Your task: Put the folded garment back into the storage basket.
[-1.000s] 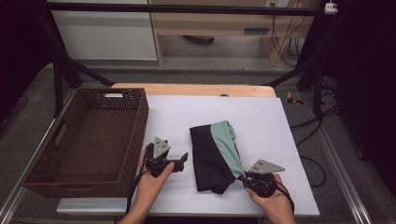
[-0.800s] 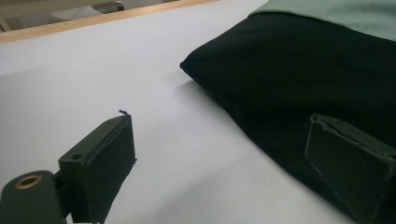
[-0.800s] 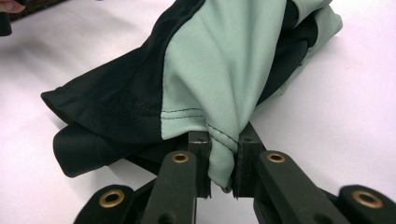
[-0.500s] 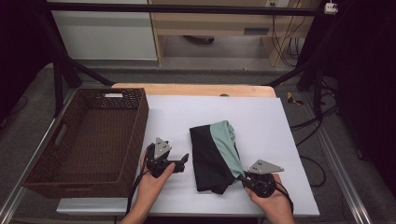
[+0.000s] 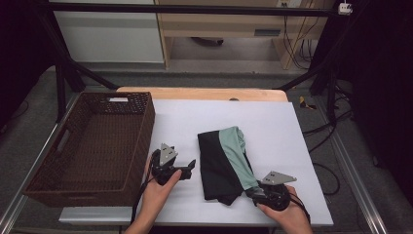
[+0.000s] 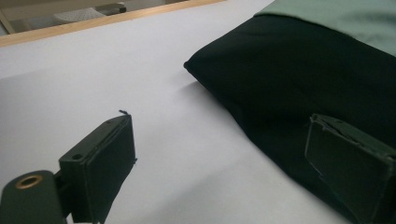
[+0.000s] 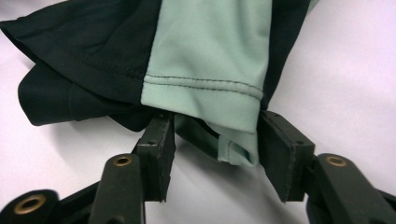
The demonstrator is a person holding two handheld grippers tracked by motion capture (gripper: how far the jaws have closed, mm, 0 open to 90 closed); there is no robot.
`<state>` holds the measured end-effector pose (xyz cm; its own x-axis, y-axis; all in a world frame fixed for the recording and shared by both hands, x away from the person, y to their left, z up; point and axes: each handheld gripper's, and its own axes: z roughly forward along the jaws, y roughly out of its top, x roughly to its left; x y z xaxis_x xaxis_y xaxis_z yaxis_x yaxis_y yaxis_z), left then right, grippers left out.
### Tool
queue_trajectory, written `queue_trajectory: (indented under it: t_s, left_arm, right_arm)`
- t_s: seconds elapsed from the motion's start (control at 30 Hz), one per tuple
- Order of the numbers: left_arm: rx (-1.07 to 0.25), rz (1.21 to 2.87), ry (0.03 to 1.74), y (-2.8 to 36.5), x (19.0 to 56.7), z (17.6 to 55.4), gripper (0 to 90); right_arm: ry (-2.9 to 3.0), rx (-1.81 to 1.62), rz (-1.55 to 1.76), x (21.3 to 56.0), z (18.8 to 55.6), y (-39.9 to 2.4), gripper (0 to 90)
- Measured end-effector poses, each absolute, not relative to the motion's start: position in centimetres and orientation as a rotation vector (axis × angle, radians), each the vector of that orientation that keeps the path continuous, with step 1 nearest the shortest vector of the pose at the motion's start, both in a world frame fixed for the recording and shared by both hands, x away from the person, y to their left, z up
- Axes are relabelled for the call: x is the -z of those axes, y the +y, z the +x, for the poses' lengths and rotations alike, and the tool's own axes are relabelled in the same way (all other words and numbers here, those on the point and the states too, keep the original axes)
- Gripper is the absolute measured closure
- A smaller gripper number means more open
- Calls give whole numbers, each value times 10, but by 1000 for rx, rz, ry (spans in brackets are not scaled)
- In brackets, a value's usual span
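A folded black garment with a pale green strip [image 5: 221,161] lies on the white table top [image 5: 272,126], right of the middle. My right gripper [image 5: 251,191] is at its near right corner. In the right gripper view its jaws have just been opening: they stand apart around the green hem [image 7: 205,46], and the pads do not press on it. My right gripper [image 7: 215,154] rests low on the table. My left gripper [image 5: 191,165] is just left of the garment, open, its jaws [image 6: 224,163] wide apart with the black fold's [image 6: 299,84] edge by the right-hand jaw.
A dark brown wicker basket [image 5: 141,122] with nothing in it stands on the table's left side, close behind my left hand. A wooden strip [image 5: 204,93] runs along the table's far edge. Black stand legs and cables sit on the floor beyond.
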<state>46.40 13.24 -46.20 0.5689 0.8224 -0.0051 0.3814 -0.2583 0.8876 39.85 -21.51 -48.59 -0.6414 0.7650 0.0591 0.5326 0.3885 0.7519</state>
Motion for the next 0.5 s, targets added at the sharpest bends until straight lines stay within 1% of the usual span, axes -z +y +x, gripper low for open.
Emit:
queue_trajectory:
  t_s: [0.07, 0.13, 0.17, 0.27, 0.33, 0.4, 0.5]
  left_arm:
    - [-588, 1868, 979, 132, 463, 464, 81]
    - [-587, 1873, 974, 130, 464, 463, 81]
    - [-587, 1877, 970, 129, 464, 463, 81]
    - [-581, 1890, 960, 126, 466, 463, 82]
    - [-578, 1898, 956, 124, 467, 463, 82]
    - [-565, 1906, 956, 123, 466, 461, 85]
    - [-586, 1913, 960, 122, 464, 462, 97]
  right_arm:
    - [2355, -1103, 1123, 486, 399, -211, 440]
    - [2352, -1077, 1080, 488, 399, -207, 456]
    - [2352, -1081, 1078, 488, 400, -206, 477]
    - [2353, -1099, 1076, 487, 403, -208, 629]
    - [2351, -1102, 1088, 487, 406, -209, 762]
    - [2350, -1104, 1110, 486, 407, -208, 812]
    - [2350, -1081, 1103, 485, 406, -206, 823]
